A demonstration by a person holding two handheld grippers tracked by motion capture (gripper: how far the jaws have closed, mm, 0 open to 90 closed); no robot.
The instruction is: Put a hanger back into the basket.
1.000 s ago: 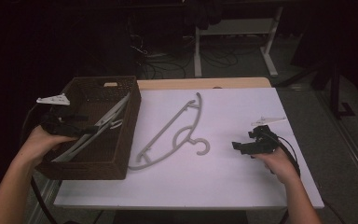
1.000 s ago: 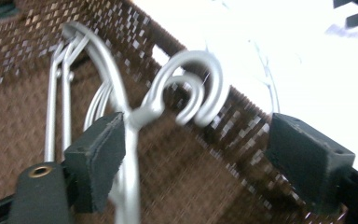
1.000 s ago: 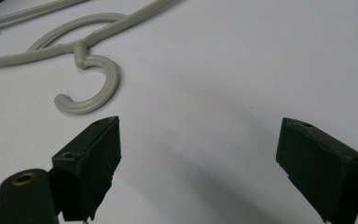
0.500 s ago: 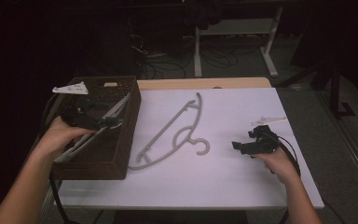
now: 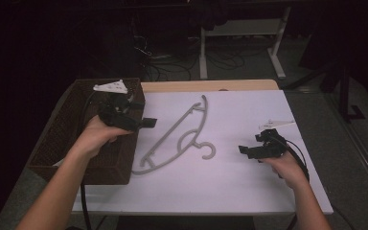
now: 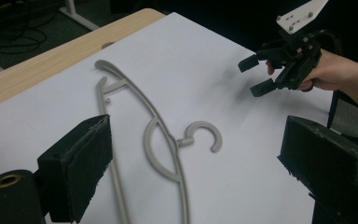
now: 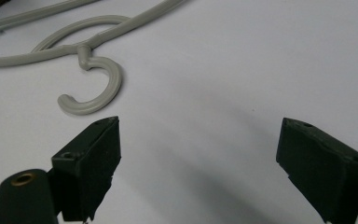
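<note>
A grey plastic hanger (image 5: 177, 132) lies flat on the white sheet, its hook (image 5: 208, 149) pointing right. My left gripper (image 5: 146, 122) hovers over the far right rim of the brown wicker basket (image 5: 60, 139), aimed at the hanger. Its jaws have just been opening and stand open with nothing between them. In the left gripper view the hanger (image 6: 161, 140) lies on the sheet beyond the left gripper (image 6: 193, 154). My right gripper (image 5: 244, 151) rests open on the sheet, right of the hook. In the right gripper view the hook (image 7: 107, 88) lies just ahead of the right gripper (image 7: 198, 140).
The white sheet (image 5: 230, 187) covers most of the table; a strip of bare wood (image 5: 211, 85) runs along the far edge. The basket stands at the table's left end, its inside dark. Desk legs and cables lie on the floor behind.
My left hand has left the inside of the basket, moving up and to the right toward the hanger. The hangers seen in the basket earlier stayed behind. The right hand has not moved.
</note>
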